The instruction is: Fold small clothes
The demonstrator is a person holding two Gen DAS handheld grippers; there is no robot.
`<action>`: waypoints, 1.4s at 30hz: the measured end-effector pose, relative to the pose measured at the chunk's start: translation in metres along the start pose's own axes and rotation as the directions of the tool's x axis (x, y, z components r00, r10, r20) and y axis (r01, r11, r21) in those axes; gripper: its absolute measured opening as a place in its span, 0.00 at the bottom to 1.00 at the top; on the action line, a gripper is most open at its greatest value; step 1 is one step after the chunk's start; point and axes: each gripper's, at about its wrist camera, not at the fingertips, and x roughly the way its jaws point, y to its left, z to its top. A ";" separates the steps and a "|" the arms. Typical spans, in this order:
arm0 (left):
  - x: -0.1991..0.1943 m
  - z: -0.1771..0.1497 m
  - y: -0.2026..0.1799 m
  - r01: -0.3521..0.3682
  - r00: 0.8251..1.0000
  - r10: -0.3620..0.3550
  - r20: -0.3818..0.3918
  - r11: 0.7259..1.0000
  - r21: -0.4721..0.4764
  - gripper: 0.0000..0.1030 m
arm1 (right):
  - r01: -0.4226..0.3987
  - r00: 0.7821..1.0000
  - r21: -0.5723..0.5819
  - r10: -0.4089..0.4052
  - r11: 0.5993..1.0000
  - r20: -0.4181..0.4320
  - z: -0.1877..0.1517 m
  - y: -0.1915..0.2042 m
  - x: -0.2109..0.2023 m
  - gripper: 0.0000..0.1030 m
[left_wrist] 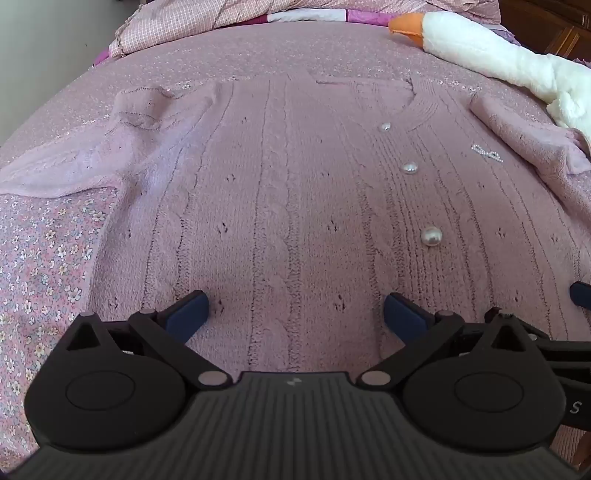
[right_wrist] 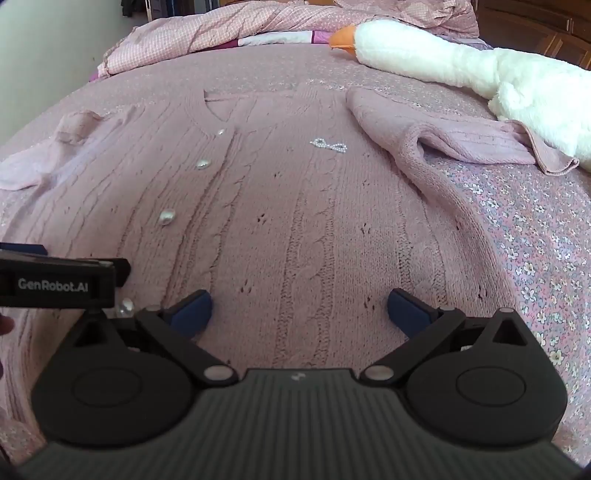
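A pink cable-knit cardigan [left_wrist: 288, 177] [right_wrist: 295, 206] with pearl buttons [left_wrist: 431, 236] [right_wrist: 167, 216] and a small pearl bow [right_wrist: 328, 145] lies flat, front up, on the bed. One sleeve [left_wrist: 66, 166] spreads to the left; the other sleeve [right_wrist: 454, 144] lies bent at the right. My left gripper [left_wrist: 295, 314] hovers open over the hem on the left half. Over the right half of the hem my right gripper [right_wrist: 299, 310] is open too. Nothing sits between either pair of blue fingertips. The left gripper's body [right_wrist: 59, 282] shows at the right wrist view's left edge.
The bed has a pink floral sheet [left_wrist: 40, 266] [right_wrist: 535, 251]. A white plush goose [left_wrist: 491, 51] [right_wrist: 480, 70] with an orange beak lies at the far right, touching the right sleeve's cuff. A rumpled pink checked duvet [right_wrist: 221, 33] is piled at the head of the bed.
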 end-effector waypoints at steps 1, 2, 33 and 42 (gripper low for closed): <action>0.000 0.000 -0.001 -0.001 1.000 0.001 0.002 1.000 0.000 1.00 | 0.000 1.000 0.000 0.000 1.000 0.002 0.000 -0.001 0.000 1.00; -0.001 -0.001 -0.002 -0.003 1.000 0.003 0.004 1.000 0.000 1.00 | 0.000 1.000 0.000 0.000 1.000 0.004 0.000 -0.001 -0.001 1.00; 0.002 0.001 0.001 0.011 1.000 -0.011 0.001 1.000 -0.007 1.00 | 0.021 0.999 -0.023 -0.021 1.000 -0.025 0.002 0.004 0.002 1.00; 0.002 0.001 0.001 0.012 1.000 -0.012 0.001 1.000 -0.007 1.00 | 0.021 0.999 -0.023 -0.021 1.000 -0.026 0.002 0.005 0.002 1.00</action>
